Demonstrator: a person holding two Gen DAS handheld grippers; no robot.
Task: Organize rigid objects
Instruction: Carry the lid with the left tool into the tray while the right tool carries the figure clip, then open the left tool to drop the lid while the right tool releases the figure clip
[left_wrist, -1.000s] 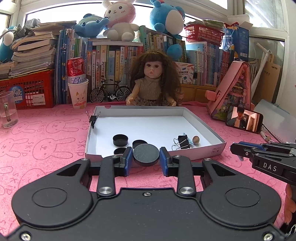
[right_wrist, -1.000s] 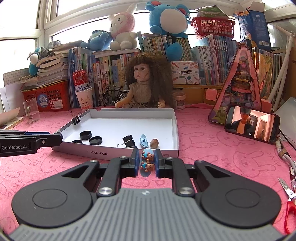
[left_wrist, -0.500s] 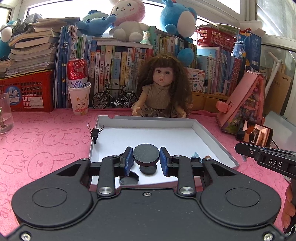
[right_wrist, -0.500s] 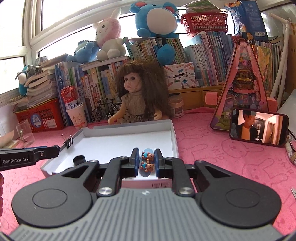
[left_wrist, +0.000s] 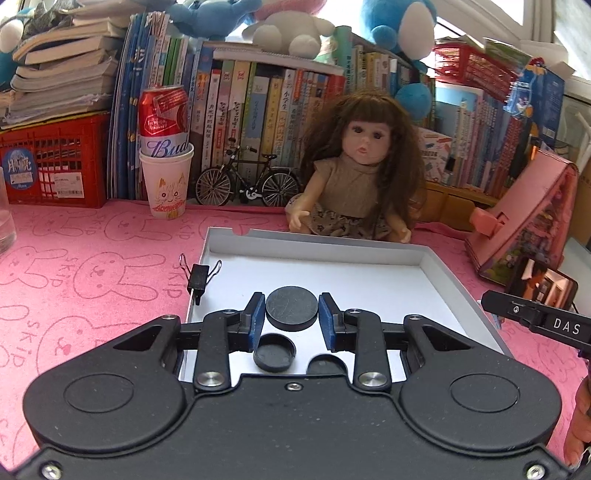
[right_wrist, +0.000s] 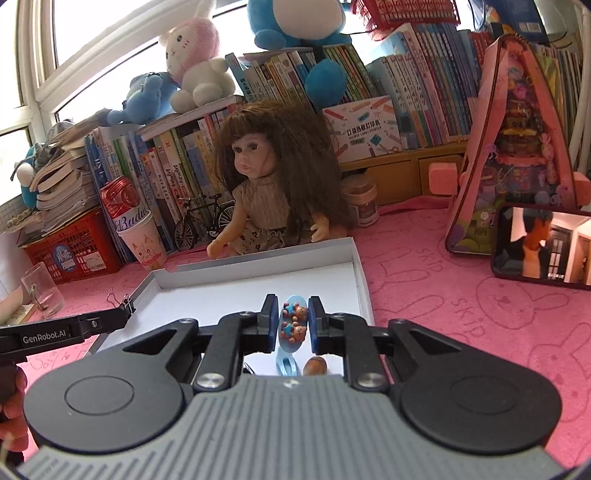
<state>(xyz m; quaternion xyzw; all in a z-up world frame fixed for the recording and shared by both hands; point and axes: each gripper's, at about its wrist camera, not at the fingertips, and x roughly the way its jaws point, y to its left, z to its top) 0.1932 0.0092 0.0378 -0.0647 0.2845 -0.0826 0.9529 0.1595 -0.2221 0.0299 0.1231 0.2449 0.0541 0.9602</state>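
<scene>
1. Over the white tray (left_wrist: 439, 266), the left gripper (left_wrist: 291, 317) grips a black disc (left_wrist: 291, 308); a black cap (left_wrist: 274, 351) lies below.
2. Right gripper (right_wrist: 292, 325) clamps a blue bear clip (right_wrist: 293, 325) above the tray's right side.
3. Behind the tray, a doll (left_wrist: 358, 177) sits on the pink tabletop (left_wrist: 92, 266).

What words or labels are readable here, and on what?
"DAS": right gripper's arm.
"GenRobot.AI": left gripper's arm.
"Bud": red can in the paper cup.
"SKIP": pink table mat.
Book spines and red crate's sticker: too small to read.
</scene>
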